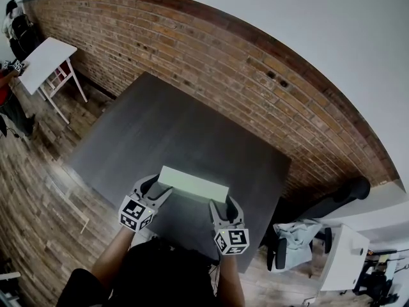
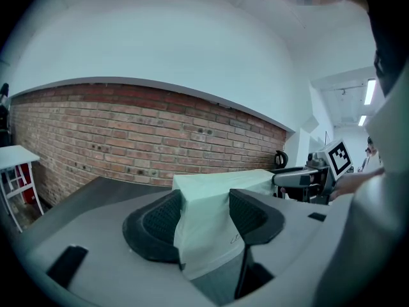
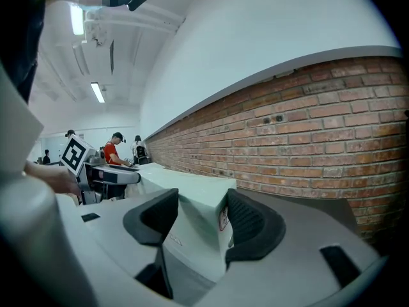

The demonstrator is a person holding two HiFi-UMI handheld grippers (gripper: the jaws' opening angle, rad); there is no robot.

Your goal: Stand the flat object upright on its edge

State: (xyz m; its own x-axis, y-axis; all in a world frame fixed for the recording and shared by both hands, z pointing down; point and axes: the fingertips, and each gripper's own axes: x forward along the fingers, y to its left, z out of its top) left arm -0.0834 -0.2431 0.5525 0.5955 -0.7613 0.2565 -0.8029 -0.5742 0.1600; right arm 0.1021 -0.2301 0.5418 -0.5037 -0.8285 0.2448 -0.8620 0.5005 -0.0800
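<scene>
A long pale green flat box [image 1: 193, 184] is held above the near part of the dark grey table [image 1: 160, 133], one end in each gripper. My left gripper [image 1: 155, 187] is shut on its left end; in the left gripper view the box [image 2: 211, 216] fills the gap between the black pads [image 2: 160, 226]. My right gripper [image 1: 223, 208] is shut on the right end, and the box [image 3: 198, 219] sits tight between those pads [image 3: 249, 226]. Whether the box touches the table cannot be told.
A red brick wall [image 1: 211, 50] runs behind the table. A white table [image 1: 45, 59] stands at the far left, with people near it. An office chair [image 1: 300, 235] and a white desk [image 1: 345, 258] are at the right. Wooden floor [image 1: 38, 190] surrounds the table.
</scene>
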